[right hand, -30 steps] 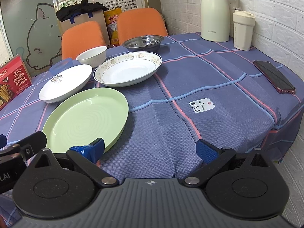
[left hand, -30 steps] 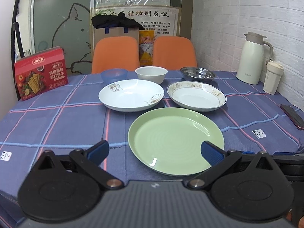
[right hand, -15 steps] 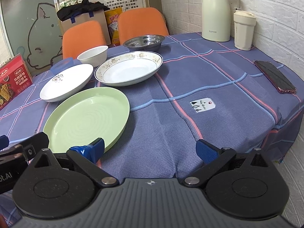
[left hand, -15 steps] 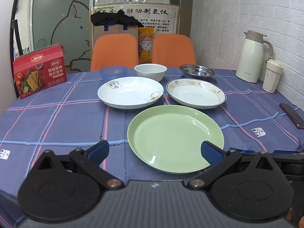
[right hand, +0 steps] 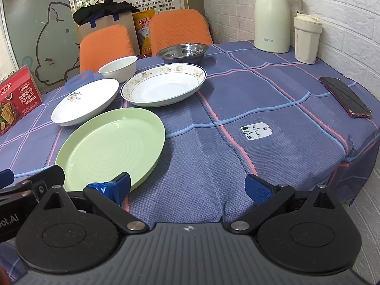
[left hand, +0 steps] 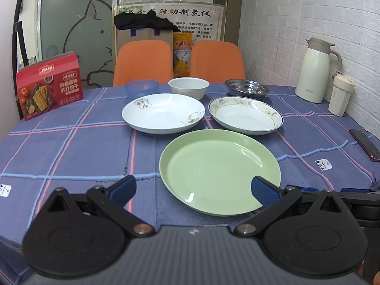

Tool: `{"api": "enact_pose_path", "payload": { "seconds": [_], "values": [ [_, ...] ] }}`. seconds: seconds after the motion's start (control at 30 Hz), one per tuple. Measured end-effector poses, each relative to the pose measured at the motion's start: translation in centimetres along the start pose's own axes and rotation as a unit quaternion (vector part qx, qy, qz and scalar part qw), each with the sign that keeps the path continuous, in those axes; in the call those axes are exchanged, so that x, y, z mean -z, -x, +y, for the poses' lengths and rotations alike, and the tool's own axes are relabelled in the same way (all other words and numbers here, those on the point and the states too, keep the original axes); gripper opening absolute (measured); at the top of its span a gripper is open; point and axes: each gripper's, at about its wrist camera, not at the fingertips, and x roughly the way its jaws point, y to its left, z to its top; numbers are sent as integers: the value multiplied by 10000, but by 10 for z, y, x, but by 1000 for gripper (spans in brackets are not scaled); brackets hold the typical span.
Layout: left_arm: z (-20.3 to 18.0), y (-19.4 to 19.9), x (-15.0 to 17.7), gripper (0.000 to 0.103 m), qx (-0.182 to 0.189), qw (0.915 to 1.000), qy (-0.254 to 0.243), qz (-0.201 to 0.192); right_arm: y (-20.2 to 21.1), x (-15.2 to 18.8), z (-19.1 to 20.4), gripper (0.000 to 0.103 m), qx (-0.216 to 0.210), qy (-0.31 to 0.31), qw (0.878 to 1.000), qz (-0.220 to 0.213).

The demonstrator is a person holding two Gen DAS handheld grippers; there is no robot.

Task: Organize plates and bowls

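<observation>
A green plate point(left hand: 218, 173) point(right hand: 111, 144) lies nearest me on the blue checked tablecloth. Behind it sit a white floral plate point(left hand: 163, 112) point(right hand: 86, 101) and a gold-rimmed plate point(left hand: 245, 115) point(right hand: 163, 84). Further back stand a blue bowl point(left hand: 141, 87), a white bowl point(left hand: 188, 87) point(right hand: 118, 68) and a steel bowl point(left hand: 247, 88) point(right hand: 181, 51). My left gripper point(left hand: 192, 188) is open, its right finger over the green plate's near rim. My right gripper point(right hand: 187, 186) is open over bare cloth, its left finger at the plate's near right edge. Neither holds anything.
A red cracker box point(left hand: 49, 85) stands at the far left. A cream thermos point(right hand: 272, 15) and a lidded cup point(right hand: 306, 39) stand by the brick wall. A phone point(right hand: 344, 96) lies at the right. Two orange chairs point(left hand: 143, 63) stand behind the table.
Both views have shifted only slightly, the left one lifting a little. The dishes have not moved and both grippers stay open.
</observation>
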Motion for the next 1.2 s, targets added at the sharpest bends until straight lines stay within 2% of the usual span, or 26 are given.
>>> {"api": "enact_pose_path", "payload": {
  "seconds": [0.47, 0.77, 0.83, 1.0, 1.2],
  "values": [
    [11, -8, -5, 103, 38, 9999, -33, 92, -1, -2, -1, 90, -18, -28, 10000, -12],
    [48, -33, -23, 103, -234, 9984, 393, 337, -16, -17, -1, 90, -184, -217, 9996, 12],
    [53, -33, -27, 103, -381, 9979, 391, 345, -19, -21, 4, 90, -223, -130, 9997, 22],
    [68, -20, -34, 103, -679, 9959, 592, 78, -31, -33, 19, 90, -354, 176, 9992, 48],
    [78, -26, -38, 103, -780, 9942, 730, 143, -40, -41, 37, 90, -589, 464, 9972, 67]
  ]
}}
